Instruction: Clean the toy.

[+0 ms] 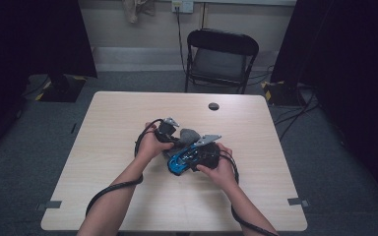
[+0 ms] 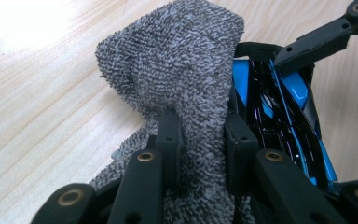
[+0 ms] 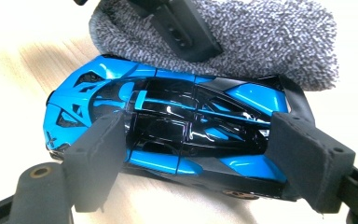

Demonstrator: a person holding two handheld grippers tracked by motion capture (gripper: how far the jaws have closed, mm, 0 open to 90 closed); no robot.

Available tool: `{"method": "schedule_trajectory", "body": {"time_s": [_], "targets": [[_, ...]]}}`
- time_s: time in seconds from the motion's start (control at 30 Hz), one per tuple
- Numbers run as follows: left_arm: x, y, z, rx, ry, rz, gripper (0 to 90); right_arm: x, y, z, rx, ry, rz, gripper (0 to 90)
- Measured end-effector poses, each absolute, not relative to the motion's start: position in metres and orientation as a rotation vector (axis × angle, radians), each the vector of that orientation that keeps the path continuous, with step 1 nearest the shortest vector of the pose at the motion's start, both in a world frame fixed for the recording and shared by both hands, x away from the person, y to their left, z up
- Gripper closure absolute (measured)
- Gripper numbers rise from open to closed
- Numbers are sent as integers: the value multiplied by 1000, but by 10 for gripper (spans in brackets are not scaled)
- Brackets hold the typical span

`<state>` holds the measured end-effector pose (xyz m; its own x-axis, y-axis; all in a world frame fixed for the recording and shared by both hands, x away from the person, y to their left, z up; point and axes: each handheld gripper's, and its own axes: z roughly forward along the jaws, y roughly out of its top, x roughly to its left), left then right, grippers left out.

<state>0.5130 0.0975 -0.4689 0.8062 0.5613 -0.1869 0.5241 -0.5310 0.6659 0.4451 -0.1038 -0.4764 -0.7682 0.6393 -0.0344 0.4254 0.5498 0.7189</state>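
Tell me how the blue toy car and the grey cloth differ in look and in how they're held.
The blue toy car is glossy and hard, blue with black panels; the grey cloth is dull, nubbly and soft, bunched into a fold. The car sits between the widely spread fingers of the right gripper; the cloth is pinched between the narrowly set fingers of the left gripper. Both are over the wooden table, side by side.

We find no writing, label, brand, number or sign that we can read in any of the views. The blue toy car (image 3: 168, 126) carries no legible badge or plate (its glossy body shows plain reflections), and the grey cloth (image 2: 186, 88) has no tag with print. The wall socket (image 1: 182, 5) is too small for us to make out any marking.
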Motion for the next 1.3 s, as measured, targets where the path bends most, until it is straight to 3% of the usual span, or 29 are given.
{"method": "schedule_trajectory", "body": {"time_s": [1.3], "targets": [[471,154,-467,2255,800,16,719,445,-102,-475,881,2510,1030,194]]}}
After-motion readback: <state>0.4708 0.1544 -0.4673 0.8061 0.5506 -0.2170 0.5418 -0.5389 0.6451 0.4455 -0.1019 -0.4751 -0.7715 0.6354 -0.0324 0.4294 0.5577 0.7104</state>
